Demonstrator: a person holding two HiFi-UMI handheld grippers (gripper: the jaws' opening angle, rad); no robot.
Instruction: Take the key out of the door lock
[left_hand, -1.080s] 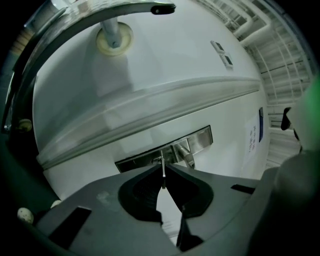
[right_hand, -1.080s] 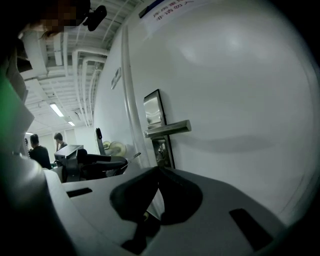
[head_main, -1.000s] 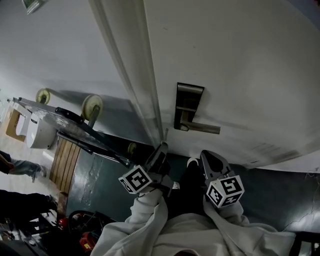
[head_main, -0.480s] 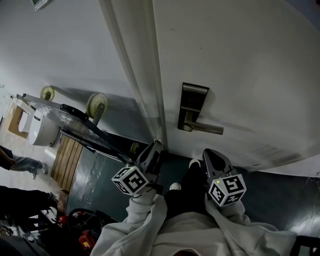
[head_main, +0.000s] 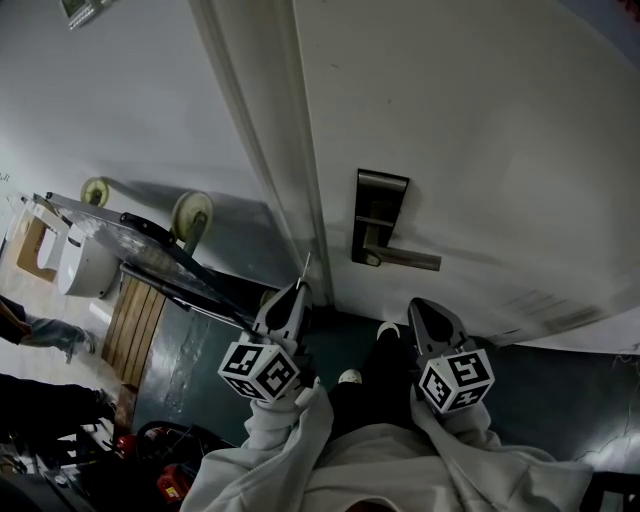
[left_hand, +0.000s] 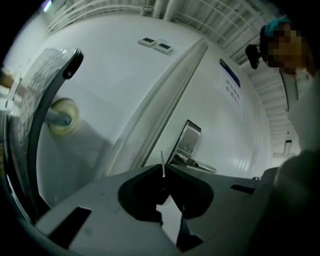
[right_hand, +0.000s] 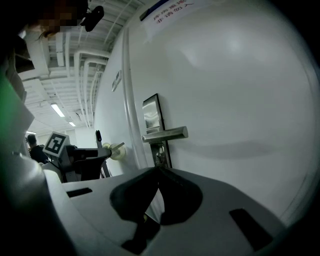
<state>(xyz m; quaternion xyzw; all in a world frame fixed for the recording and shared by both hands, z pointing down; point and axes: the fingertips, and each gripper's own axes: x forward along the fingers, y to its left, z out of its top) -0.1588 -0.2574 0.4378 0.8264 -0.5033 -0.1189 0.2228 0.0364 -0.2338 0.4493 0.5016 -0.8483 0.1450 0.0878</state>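
1. Left gripper (left_hand: 163, 169): the jaws are pressed together on the key (left_hand: 162, 161). The gripped end is hidden between the pads. The rest of the key stands out past the tips as a thin metal strip.

2. Key axis: the long axis of the key continues the line of the jaws, straight ahead of your left hand and toward the door (head_main: 480, 120). You already hold the key, so no reach to it is needed.

3. Right gripper (right_hand: 157, 171): the jaws are together with nothing between them. It sits below the free end of the handle (head_main: 405, 258) and is not part of the hold.

4. Clearance: in the head view the tip of the key lies beside the door frame (head_main: 285, 180), to the left of the lock plate (head_main: 378, 218) and apart from it. In the right gripper view the keyhole (right_hand: 159, 157) under the handle looks empty, though it is small in the picture.

5. Judgement: the key appears to be out of the lock. Keep the left jaws tight. Make any further withdrawal back along the key's axis, away from the door. A sideways swing could strike the tip against the frame.
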